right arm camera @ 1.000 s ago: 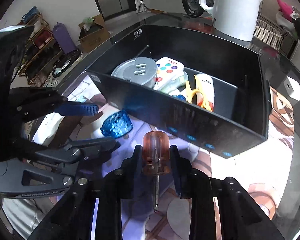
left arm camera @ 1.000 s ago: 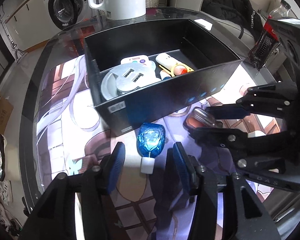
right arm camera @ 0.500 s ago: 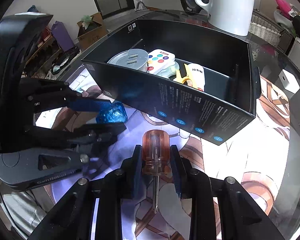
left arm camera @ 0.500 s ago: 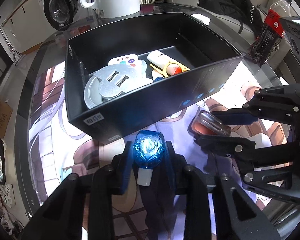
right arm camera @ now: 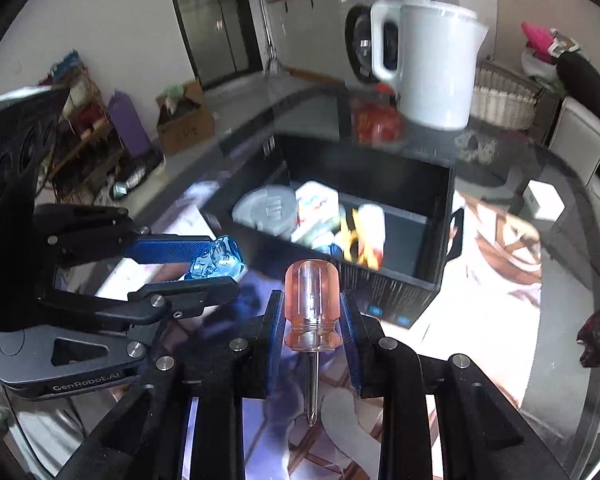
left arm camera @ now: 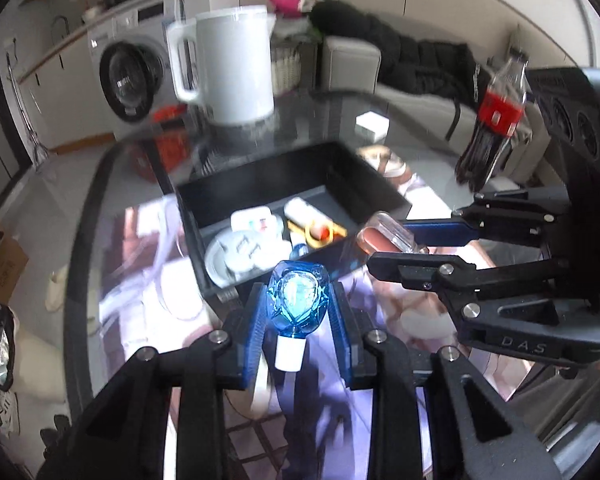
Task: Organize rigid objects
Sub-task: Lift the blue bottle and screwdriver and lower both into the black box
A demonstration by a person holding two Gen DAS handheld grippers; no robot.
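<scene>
My left fingers (left arm camera: 298, 312) are closed on the blue bottle (left arm camera: 298, 304), and my right fingers (right arm camera: 312, 320) grip the screwdriver (right arm camera: 311, 308) by its orange handle, both above the surface (right arm camera: 480, 320), near the black box (right arm camera: 364, 184).

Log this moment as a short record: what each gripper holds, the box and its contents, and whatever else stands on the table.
left gripper: shut on blue bottle, white cap toward the camera
right gripper: shut on screwdriver, orange handle up, tip toward the camera
box: black, open, on the table beyond both grippers
box contents: grey disc, white remote, yellow-and-white item, all at one end
kettle: white, behind the box
cola bottle: right of the box in the left view
</scene>
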